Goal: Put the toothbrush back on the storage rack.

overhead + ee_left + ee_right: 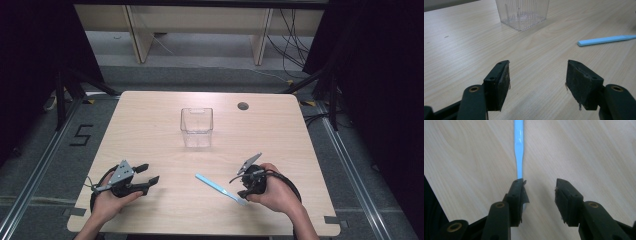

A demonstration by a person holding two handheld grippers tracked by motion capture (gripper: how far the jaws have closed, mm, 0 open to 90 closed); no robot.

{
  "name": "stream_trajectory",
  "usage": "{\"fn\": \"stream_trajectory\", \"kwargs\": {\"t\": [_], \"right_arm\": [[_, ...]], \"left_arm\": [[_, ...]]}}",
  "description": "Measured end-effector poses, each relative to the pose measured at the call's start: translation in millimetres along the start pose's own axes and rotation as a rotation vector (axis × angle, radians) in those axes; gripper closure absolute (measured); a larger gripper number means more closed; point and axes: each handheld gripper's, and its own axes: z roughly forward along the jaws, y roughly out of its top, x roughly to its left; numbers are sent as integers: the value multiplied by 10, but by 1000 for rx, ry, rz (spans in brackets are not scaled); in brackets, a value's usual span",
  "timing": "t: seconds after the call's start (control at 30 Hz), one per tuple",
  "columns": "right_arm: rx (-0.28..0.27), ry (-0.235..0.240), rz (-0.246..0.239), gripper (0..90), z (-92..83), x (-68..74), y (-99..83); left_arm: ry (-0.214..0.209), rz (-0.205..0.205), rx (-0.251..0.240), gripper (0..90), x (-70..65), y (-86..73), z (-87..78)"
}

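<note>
- The light blue toothbrush (218,188) lies flat on the bench (150,115), on the person's side of the clear plastic container (197,127) and a little to the right of it, well apart from it.
- Its long axis runs on a slant: the handle end points up and left, roughly toward the container, and the other end lies down and right, at the right hand-held gripper (243,196).
- In the right gripper view the toothbrush (519,150) runs straight away from the right hand-held gripper (539,185), in line with it, with its near end passing beside or under the left-hand jaw rather than squarely in the gap.
- The jaws of the right hand-held gripper stand apart with nothing pressed between the pads; it grips nothing.
- The left hand-held gripper (148,173) rests to the left of the toothbrush, apart from it, jaws wide and bare; in its own view (537,75) the toothbrush (606,40) lies off to the right, the container (522,13) ahead.
- The right hand is plainly the nearer; I judge a small sideways shift would centre the handle between its jaws before closing.
</note>
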Motion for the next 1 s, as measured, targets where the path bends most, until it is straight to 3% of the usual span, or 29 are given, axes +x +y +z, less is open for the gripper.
{"fn": "stream_trajectory", "kwargs": {"t": [0.07, 0.3, 0.4, 0.43, 0.5, 0.73, 0.8, 1.0], "right_arm": [[40, 11, 11, 599, 6, 6, 47], [188, 47, -37, 634, 109, 29, 327], [261, 27, -45, 647, 186, 44, 430], [279, 26, -68, 652, 203, 38, 466], [289, 29, -85, 659, 247, 51, 512], [337, 40, -69, 684, 340, 119, 613], [322, 32, -106, 686, 372, 115, 637], [330, 24, -125, 689, 432, 140, 714]], "left_arm": [[6, 3, 2, 347, -8, 2, -10], [7, 6, 9, 345, -7, -2, -11], [3, 6, 4, 344, -4, -5, -9], [3, 5, 3, 343, -3, -5, -7], [5, 7, 7, 342, -2, -3, -10], [-6, 9, 2, 341, -13, -12, 5], [-1, 11, 15, 341, -17, -7, -2], [-3, 9, 3, 340, -19, -13, 6]]}}
